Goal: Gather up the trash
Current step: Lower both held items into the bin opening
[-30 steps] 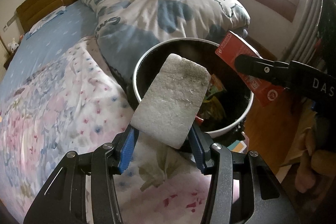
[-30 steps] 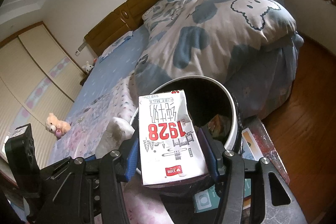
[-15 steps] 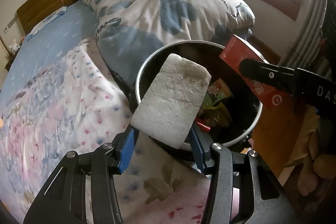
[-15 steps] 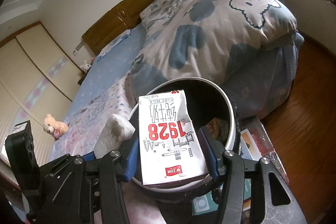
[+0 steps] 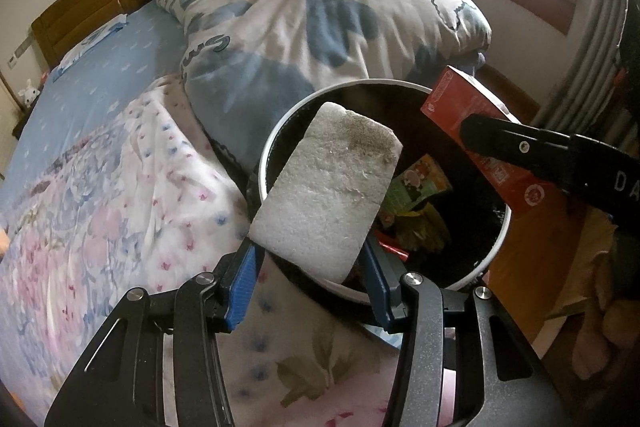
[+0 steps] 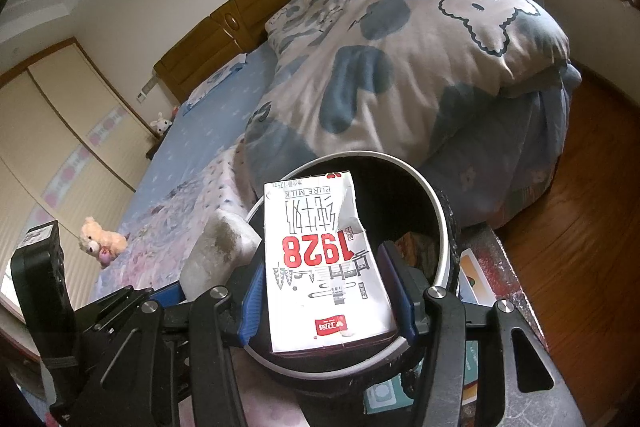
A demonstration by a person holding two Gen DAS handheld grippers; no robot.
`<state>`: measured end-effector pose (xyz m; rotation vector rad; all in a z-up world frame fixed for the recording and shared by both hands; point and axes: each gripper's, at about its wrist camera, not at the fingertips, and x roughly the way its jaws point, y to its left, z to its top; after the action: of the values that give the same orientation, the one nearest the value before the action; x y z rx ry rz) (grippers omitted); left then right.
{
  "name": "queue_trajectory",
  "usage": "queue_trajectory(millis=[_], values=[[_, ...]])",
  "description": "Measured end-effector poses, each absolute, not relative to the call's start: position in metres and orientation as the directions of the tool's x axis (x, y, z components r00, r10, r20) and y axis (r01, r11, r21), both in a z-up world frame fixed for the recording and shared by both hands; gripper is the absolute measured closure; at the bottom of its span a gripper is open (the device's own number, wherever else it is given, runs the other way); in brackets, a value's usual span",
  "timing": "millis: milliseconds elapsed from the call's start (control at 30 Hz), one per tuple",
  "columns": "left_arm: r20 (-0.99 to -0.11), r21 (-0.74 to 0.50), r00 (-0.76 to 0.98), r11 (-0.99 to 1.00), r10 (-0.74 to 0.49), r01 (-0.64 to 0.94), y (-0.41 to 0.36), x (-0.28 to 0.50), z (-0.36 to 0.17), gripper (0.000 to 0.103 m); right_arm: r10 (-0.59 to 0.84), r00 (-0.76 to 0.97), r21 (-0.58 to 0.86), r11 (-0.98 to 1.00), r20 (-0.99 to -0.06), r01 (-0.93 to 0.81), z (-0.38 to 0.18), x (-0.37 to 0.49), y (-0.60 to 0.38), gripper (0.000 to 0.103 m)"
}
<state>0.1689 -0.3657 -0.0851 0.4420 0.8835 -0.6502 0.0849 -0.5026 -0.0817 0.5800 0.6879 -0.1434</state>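
A black trash bin with a white rim (image 5: 269, 163) stands against the bed's edge, with colourful wrappers (image 5: 416, 187) inside. My left gripper (image 5: 310, 259) is shut on a white foam block (image 5: 326, 195) that tilts up over the bin's near-left rim. In the right wrist view, my right gripper (image 6: 326, 307) is shut on a white milk carton (image 6: 320, 259) printed "1928", held over the bin's (image 6: 438, 211) near side. The carton's red side (image 5: 472, 131) shows over the bin's right rim, and the foam block (image 6: 220, 247) sits just left of the carton.
A bed with a blue-and-white quilt (image 5: 320, 11) and a floral sheet (image 5: 120, 195) lies behind and left of the bin. A teddy bear (image 6: 98, 239) lies on the sheet. Wooden floor (image 6: 580, 219) runs to the right. Flat printed boxes (image 6: 476, 283) lie under the bin.
The bin looks slightly larger and lower in the left wrist view. Both grips are unchanged, and the foam block and carton stay over the bin.
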Motion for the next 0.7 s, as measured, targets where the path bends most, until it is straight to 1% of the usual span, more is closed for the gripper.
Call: queue_trajectory(millis=[700], values=[[-0.825, 0.109, 0.47, 0.727, -0.314, 0.677, -0.3691, 0.1782, -0.0889, 0.056, 0.065, 0.764, 0.456, 0.834, -0.642, 0.312, -0.0835, 0.092, -0.5037, 0.049]])
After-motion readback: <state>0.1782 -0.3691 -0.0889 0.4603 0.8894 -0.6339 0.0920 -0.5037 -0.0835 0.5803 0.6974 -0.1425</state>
